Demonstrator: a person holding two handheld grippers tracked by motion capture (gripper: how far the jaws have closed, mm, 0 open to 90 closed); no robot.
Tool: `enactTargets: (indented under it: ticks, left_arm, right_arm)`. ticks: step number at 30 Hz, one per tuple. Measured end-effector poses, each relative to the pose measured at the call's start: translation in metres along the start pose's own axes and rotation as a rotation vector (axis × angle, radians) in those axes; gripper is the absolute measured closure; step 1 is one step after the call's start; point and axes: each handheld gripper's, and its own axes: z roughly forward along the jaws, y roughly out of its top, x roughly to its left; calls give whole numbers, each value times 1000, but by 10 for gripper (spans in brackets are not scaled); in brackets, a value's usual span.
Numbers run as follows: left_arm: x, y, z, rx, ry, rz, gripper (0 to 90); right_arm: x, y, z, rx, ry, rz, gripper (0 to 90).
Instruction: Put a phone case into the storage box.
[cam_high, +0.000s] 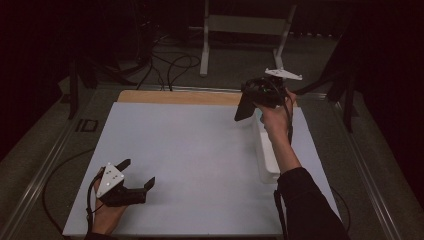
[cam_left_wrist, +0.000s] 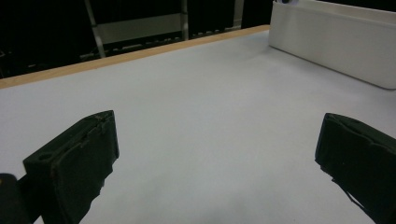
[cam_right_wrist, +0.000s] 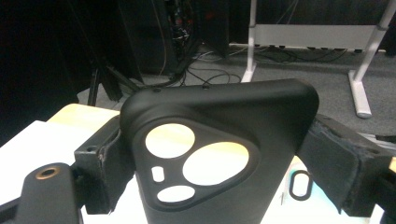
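While right gripper (cam_high: 250, 102) clamps black phone case (cam_right_wrist: 219, 154) above far end of white bin (cam_high: 267, 160), case long axis hangs down toward table (cam_high: 190, 150). Left gripper (cam_high: 136, 174) spread wide, empty, resting well apart at near-left.

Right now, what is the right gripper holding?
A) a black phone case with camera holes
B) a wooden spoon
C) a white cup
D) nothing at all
A: in the right gripper view the right gripper has its jaws pressed on both sides of a black phone case with cut-out camera holes.
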Motion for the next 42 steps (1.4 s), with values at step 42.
enactTargets:
  ticks: [42]
  left_arm:
    - [-1, 0, 1, 2, 2, 0, 4]
  right_arm:
    - [-51, 2, -14, 10, -186, 28, 149]
